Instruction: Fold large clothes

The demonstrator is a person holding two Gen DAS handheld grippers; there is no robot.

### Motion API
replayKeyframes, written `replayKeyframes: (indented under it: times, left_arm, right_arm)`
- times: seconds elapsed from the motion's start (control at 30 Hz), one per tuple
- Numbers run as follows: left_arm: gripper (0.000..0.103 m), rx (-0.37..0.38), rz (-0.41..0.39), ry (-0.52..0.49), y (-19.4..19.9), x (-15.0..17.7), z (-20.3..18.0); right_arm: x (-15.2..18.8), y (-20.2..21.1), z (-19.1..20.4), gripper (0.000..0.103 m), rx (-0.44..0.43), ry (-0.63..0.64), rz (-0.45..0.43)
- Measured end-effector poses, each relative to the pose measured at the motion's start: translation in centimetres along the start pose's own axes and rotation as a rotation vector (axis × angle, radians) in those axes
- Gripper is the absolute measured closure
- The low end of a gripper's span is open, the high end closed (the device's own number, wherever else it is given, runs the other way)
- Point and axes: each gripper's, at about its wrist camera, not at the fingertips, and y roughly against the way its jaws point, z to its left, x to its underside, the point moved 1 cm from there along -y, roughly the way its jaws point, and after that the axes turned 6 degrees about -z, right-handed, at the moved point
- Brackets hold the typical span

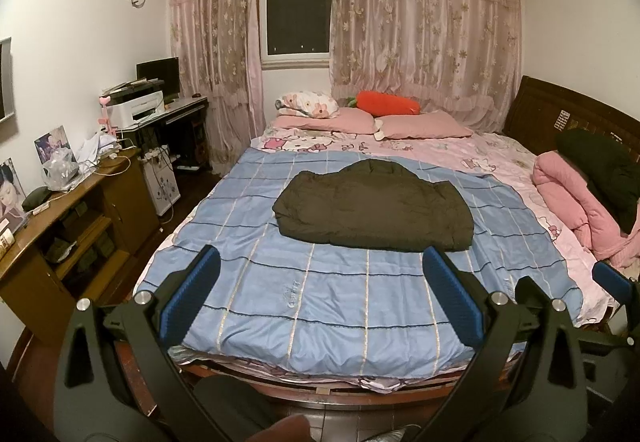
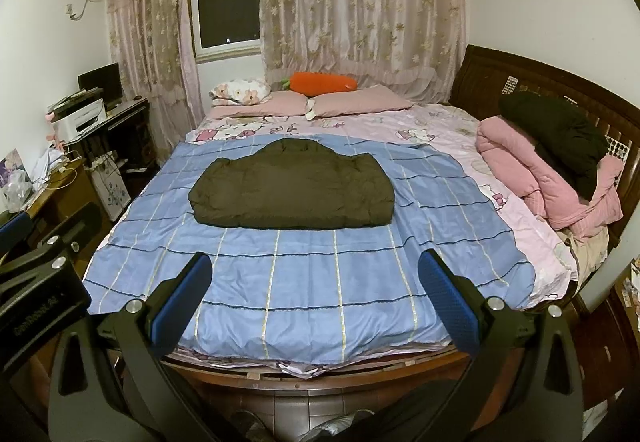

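Bare blue sheet (image 2: 300, 282) before coat (image 2: 292, 194).

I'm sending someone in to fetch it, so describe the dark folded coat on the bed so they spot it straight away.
Start at the bed under the pink curtains, then find the blue checked quilt spread across its near half. The coat lies folded flat in the middle of that quilt, alone. It is olive-brown and puffy, unlike the black bundle on the pink blanket by the headboard.
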Motion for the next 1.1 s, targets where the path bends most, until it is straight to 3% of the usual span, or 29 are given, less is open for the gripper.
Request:
replayKeyframes:
  times: [0.37,1.1]
  left_arm:
    - [0.002,-0.022,-0.022,-0.011,0.8,-1.0,0.6]
    - [0.002,-0.020,0.006,-0.034,0.1,0.1,0.5]
  right_arm:
    - [-0.9,0.3,-0.5,0.001,0.022,-0.013,-0.023]
    - [-1.1,0.5,-0.7,0.001,0.034,-0.017,-0.033]
